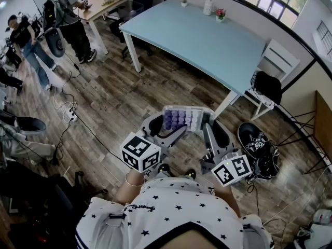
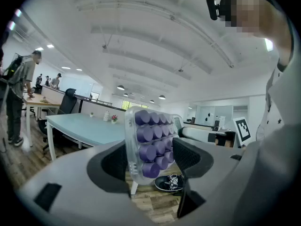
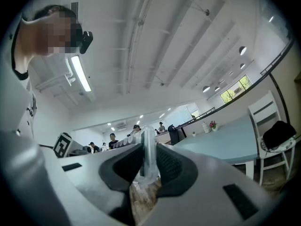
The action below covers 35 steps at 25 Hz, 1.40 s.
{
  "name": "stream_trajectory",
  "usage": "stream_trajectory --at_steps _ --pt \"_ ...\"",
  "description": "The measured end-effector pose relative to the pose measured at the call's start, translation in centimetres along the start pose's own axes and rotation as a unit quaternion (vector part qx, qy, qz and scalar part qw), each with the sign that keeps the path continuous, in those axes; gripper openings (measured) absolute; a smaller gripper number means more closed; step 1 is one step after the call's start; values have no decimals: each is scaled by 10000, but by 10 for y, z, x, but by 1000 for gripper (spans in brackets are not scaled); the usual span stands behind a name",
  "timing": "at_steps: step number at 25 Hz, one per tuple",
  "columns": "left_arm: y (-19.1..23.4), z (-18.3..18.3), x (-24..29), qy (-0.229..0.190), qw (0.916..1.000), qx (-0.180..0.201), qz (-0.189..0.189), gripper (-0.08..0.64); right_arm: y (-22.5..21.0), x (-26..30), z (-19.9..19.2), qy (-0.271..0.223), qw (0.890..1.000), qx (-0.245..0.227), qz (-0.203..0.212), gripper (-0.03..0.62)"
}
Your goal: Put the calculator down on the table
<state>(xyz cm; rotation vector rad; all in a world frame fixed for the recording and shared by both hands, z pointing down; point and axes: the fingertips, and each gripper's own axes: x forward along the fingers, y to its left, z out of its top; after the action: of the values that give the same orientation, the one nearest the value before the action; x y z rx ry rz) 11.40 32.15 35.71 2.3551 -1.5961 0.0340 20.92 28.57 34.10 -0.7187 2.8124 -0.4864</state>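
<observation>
The calculator is a clear slab with rows of round purple keys, held in the air over the wooden floor, short of the light-blue table. My left gripper has its left end: in the left gripper view the calculator stands upright between the pads, which touch it on both sides. My right gripper holds the right end. In the right gripper view the calculator appears edge-on as a thin clear plate, pinched between the dark pads.
Black shoes lie on the floor to the right. A white chair with a black bag stands by the table's right end. Small pots and a bottle sit on the table's far edge. People and cables are at the left.
</observation>
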Motion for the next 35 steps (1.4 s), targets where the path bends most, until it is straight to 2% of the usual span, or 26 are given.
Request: stream_trajectory --at_steps 15,30,35 --pt "-5 -3 4 25 9998 62 187 298 -8 -3 -2 -61 9997 171 139 81" --pt "-60 -6 51 114 9997 216 13 298 -55 -54 20 -151 9995 282 -49 80" --pt "-72 -15 58 157 9996 223 113 298 -65 -66 17 -126 9993 361 7 81"
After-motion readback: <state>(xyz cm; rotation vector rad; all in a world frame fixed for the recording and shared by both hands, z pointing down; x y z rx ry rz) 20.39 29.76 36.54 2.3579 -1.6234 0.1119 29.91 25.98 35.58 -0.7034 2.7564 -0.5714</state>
